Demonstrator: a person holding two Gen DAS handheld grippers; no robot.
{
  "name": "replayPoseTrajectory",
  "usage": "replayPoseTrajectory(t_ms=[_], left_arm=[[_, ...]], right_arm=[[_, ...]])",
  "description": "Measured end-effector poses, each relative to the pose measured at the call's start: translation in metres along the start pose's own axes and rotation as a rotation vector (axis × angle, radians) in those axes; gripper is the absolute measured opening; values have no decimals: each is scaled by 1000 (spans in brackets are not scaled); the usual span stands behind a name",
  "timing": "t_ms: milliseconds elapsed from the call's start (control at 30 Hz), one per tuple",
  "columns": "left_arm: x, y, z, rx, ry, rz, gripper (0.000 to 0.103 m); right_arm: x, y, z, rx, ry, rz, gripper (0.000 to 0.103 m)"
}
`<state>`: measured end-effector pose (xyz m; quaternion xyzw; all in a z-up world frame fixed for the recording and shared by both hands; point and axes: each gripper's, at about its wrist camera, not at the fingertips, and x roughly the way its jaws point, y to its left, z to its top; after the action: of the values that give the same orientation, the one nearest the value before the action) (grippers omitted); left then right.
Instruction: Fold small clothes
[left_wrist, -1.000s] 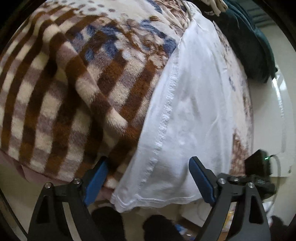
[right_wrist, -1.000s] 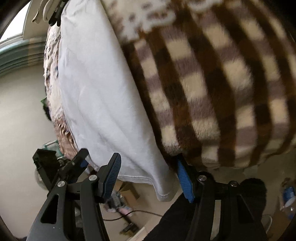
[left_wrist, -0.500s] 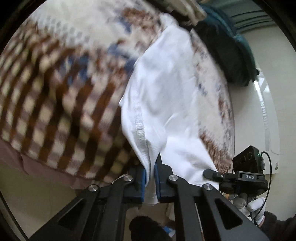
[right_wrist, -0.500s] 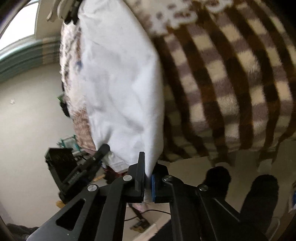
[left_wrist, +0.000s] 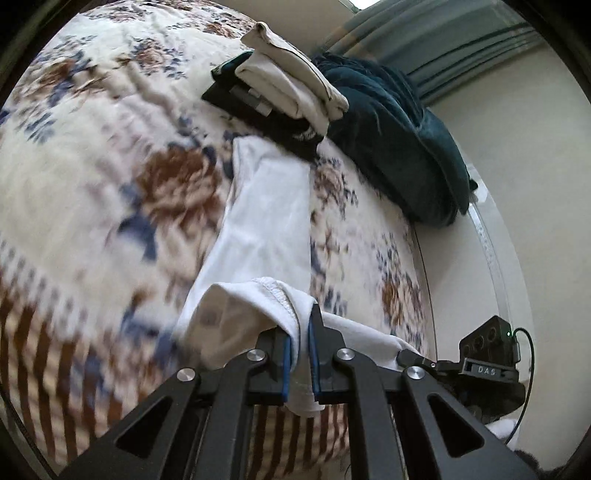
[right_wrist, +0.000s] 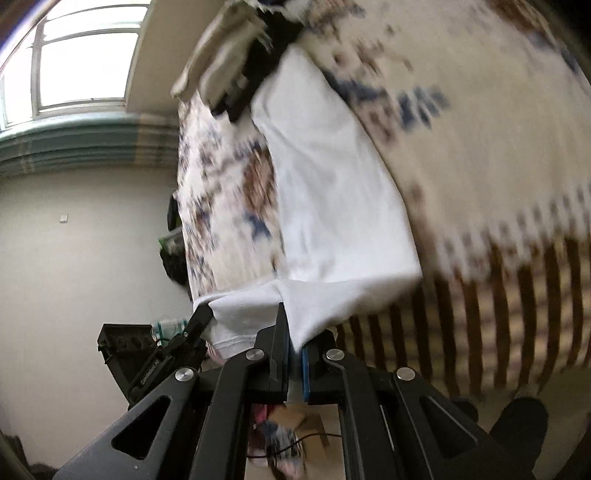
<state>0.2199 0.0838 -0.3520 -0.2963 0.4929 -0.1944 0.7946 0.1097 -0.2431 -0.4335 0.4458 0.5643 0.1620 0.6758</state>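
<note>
Since a second ago both my grippers, left (left_wrist: 300, 354) and right (right_wrist: 294, 363), have clamped the white garment (left_wrist: 269, 221) hem and raised it off the blanket (left_wrist: 92, 166), readying a fold toward the folded stack (left_wrist: 284, 88).

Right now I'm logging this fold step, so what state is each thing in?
left gripper: shut on the white garment's near hem.
right gripper: shut on the same hem.
white garment: near end lifted off the blanket, far end lying flat.
folded clothes pile: stacked at the garment's far end.
floral blanket: spread over the bed.
teal blanket: bunched by the wall.
</note>
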Motion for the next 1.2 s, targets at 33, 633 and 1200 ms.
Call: replayPoseTrajectory(t_ms=[33, 633, 1200], left_arm=[[11, 1, 12, -3, -1, 11, 6], [163, 90, 99, -365, 125, 50, 25], [137, 96, 132, -292, 73, 105, 51]], right_arm=[[0, 2, 9, -6, -11, -1, 5], [128, -42, 218, 149, 115, -45, 8], [124, -22, 285, 257, -43, 82, 58]])
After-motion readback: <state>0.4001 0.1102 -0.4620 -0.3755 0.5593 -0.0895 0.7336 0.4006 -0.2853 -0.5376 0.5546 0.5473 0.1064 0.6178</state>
